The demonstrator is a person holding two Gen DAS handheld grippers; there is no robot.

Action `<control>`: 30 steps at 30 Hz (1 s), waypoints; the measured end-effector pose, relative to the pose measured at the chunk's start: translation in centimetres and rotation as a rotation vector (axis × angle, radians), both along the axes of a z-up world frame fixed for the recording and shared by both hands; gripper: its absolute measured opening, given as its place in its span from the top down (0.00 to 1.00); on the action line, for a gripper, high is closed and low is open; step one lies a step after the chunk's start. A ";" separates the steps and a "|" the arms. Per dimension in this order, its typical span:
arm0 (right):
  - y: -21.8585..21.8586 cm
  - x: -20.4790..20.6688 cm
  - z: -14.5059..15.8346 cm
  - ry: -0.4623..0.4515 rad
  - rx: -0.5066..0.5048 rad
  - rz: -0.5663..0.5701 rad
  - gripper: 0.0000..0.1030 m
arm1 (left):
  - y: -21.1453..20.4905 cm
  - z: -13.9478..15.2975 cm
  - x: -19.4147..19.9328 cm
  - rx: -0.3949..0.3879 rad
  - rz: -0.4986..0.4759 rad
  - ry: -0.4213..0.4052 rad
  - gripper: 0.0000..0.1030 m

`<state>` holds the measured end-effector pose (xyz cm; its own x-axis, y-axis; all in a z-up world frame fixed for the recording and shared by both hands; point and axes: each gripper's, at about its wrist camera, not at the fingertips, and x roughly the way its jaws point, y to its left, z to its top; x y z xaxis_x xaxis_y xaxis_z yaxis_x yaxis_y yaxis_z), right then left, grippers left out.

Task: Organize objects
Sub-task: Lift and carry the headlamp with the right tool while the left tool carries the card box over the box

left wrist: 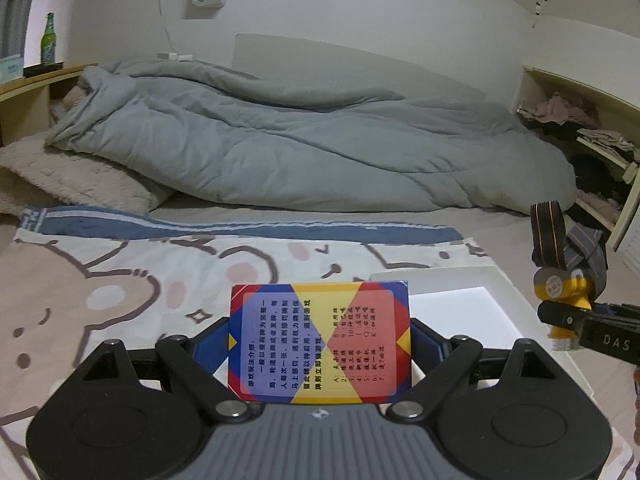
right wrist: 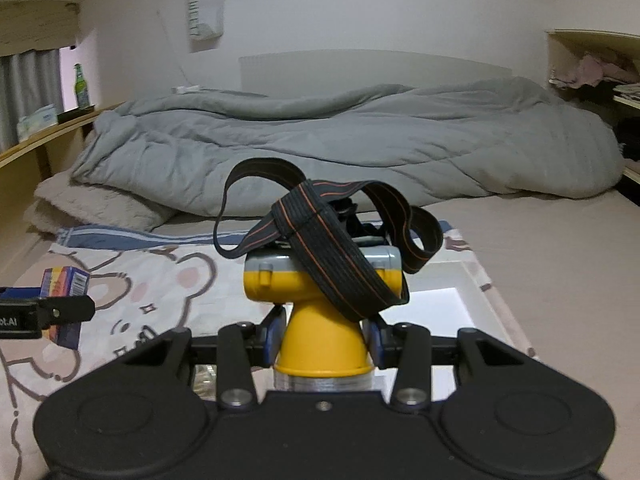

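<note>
My left gripper (left wrist: 320, 346) is shut on a colourful card box (left wrist: 319, 342) printed in blue, yellow and red, held upright above the bear-print cloth (left wrist: 120, 280). The box also shows at the left of the right wrist view (right wrist: 64, 286). My right gripper (right wrist: 325, 338) is shut on a yellow headlamp (right wrist: 322, 308) with a black, orange-striped strap (right wrist: 328, 248), held above a white tray (right wrist: 448, 300). The headlamp also shows at the right of the left wrist view (left wrist: 564, 292), over the tray (left wrist: 452, 300).
A crumpled grey duvet (left wrist: 300, 140) covers the far half of the bed, with a beige pillow (left wrist: 68, 176) at the left. A green bottle (left wrist: 49, 40) stands on the left shelf. Shelves with clothes (left wrist: 560, 112) are at the right.
</note>
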<state>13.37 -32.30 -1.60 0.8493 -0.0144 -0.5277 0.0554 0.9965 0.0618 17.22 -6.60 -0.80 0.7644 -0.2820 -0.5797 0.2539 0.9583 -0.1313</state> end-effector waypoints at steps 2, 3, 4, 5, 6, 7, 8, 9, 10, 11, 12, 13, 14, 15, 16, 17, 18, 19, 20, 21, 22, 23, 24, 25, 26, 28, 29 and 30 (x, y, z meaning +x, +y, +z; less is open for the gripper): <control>-0.7 0.3 -0.1 0.001 -0.004 -0.015 0.58 | -0.7 -0.1 0.3 -0.004 -0.008 0.001 0.12; -1.1 0.4 -0.2 0.001 -0.005 -0.022 0.58 | -1.1 -0.2 0.5 -0.006 -0.012 0.001 0.12; -1.5 0.6 -0.4 0.001 -0.006 -0.029 0.58 | -1.5 -0.4 0.7 -0.007 -0.016 0.002 0.12; -1.7 0.6 -0.5 0.003 -0.006 -0.035 0.58 | -1.9 -0.5 0.9 -0.008 -0.020 0.004 0.12; -2.0 0.8 -0.7 0.007 -0.009 -0.041 0.58 | -2.3 -0.6 1.1 -0.009 -0.024 0.006 0.12; -2.2 1.0 -0.9 0.012 -0.012 -0.045 0.58 | -2.7 -0.8 1.3 -0.008 -0.029 0.008 0.12; -2.4 1.2 -1.1 0.017 -0.018 -0.047 0.58 | -3.1 -1.0 1.5 -0.008 -0.035 0.010 0.12; -2.6 1.6 -1.4 0.025 -0.022 -0.050 0.58 | -3.6 -1.2 1.6 -0.005 -0.041 0.011 0.12; -2.8 2.1 -1.7 0.039 -0.022 -0.054 0.58 | -4.0 -1.5 1.8 -0.002 -0.048 0.013 0.12; -3.0 2.5 -1.9 0.053 -0.018 -0.058 0.58 | -4.4 -1.7 1.9 -0.001 -0.054 0.014 0.12; -3.3 2.8 -2.2 0.068 -0.012 -0.060 0.58 | -4.9 -1.9 2.0 0.001 -0.061 0.016 0.12; -3.6 3.2 -2.6 0.085 -0.008 -0.065 0.58 | -5.3 -2.1 2.2 0.002 -0.067 0.019 0.12; -3.8 3.4 -3.0 0.099 -0.008 -0.068 0.58 | -5.7 -2.3 2.3 0.002 -0.073 0.024 0.12; -4.1 3.7 -3.4 0.115 -0.013 -0.072 0.58 | -6.1 -2.5 2.5 0.001 -0.078 0.029 0.12; -4.5 4.1 -3.9 0.132 -0.019 -0.080 0.58 | -6.4 -2.7 2.6 -0.002 -0.083 0.036 0.12; -4.8 4.2 -4.3 0.143 -0.023 -0.086 0.58 | -6.8 -3.0 2.8 -0.006 -0.086 0.043 0.12; -5.1 4.4 -4.8 0.158 -0.027 -0.095 0.58 | -7.2 -3.3 3.0 -0.013 -0.089 0.051 0.12; -5.5 4.6 -5.2 0.174 -0.031 -0.103 0.58 | -7.5 -3.5 3.2 -0.022 -0.090 0.060 0.12; -5.9 4.8 -5.6 0.189 -0.033 -0.110 0.58 | -7.9 -3.8 3.5 -0.033 -0.091 0.070 0.12; -6.2 5.0 -6.0 0.201 -0.034 -0.116 0.58 | -8.3 -4.1 3.7 -0.045 -0.091 0.081 0.12; -6.5 5.1 -6.4 0.215 -0.032 -0.119 0.58 | -8.6 -4.3 4.0 -0.057 -0.092 0.090 0.12; -6.9 5.2 -6.8 0.226 -0.030 -0.127 0.58 | -9.0 -4.7 4.3 -0.071 -0.093 0.101 0.12; -7.2 5.3 -7.1 0.236 -0.028 -0.132 0.58 | -9.4 -4.9 4.4 -0.082 -0.092 0.109 0.12; -7.6 5.5 -7.4 0.247 -0.025 -0.136 0.58 | -9.8 -5.2 4.7 -0.092 -0.090 0.117 0.12; -7.8 5.5 -7.8 0.258 -0.023 -0.137 0.58 | -10.3 -5.5 4.9 -0.103 -0.089 0.125 0.12; -8.1 5.8 -8.4 0.278 -0.017 -0.140 0.58 | -11.1 -5.9 5.3 -0.116 -0.087 0.135 0.12; -8.3 5.8 -8.7 0.286 -0.009 -0.141 0.58 | -11.5 -6.2 5.5 -0.122 -0.086 0.139 0.12; -8.5 5.9 -9.0 0.295 0.005 -0.144 0.58 | -11.9 -6.5 5.7 -0.128 -0.084 0.142 0.12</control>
